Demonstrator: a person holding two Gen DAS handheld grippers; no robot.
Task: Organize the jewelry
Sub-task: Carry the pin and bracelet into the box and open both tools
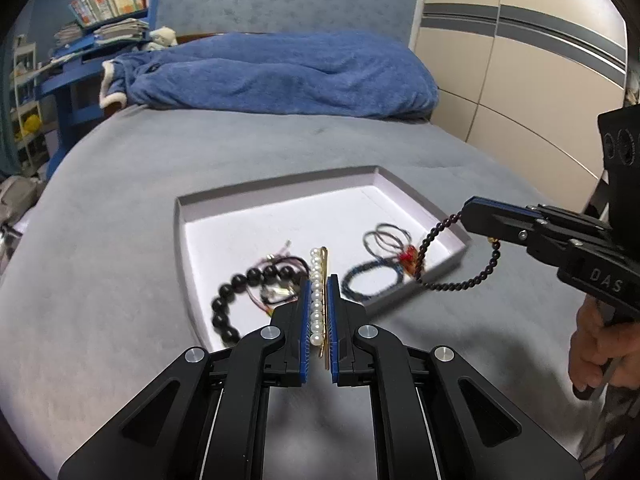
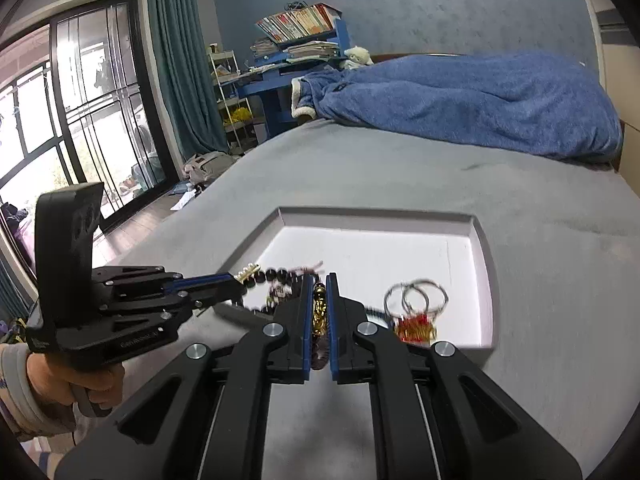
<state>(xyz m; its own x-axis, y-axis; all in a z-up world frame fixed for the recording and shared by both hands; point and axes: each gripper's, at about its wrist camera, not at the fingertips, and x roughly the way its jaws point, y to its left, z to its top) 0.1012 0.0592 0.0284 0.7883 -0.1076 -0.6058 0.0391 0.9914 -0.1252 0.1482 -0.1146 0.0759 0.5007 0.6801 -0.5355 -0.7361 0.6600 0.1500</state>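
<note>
Pearl hair clip [image 1: 317, 300] is pinched lengthwise between the closed jaws of the left gripper [image 1: 319, 280], low centre of the left wrist view, above the near edge of the tray [image 1: 408, 188]. Dark bead strand [image 1: 448, 286] is clamped in the closed right gripper [image 1: 474, 204] at right of that view; its free loop sags over the tray's right corner. A gold charm on the strand [image 2: 319, 308] sits between the right jaws in the right wrist view.

Remaining in the tray: large black bead bracelet [image 1: 240, 300], thin rings [image 1: 386, 238], red charm [image 1: 408, 258], blue bracelet [image 1: 360, 280].

Risks, judged: the sagging loop may snag the rings or red charm and drag them out. The slim clip, held by its edges, may twist and slip.
</note>
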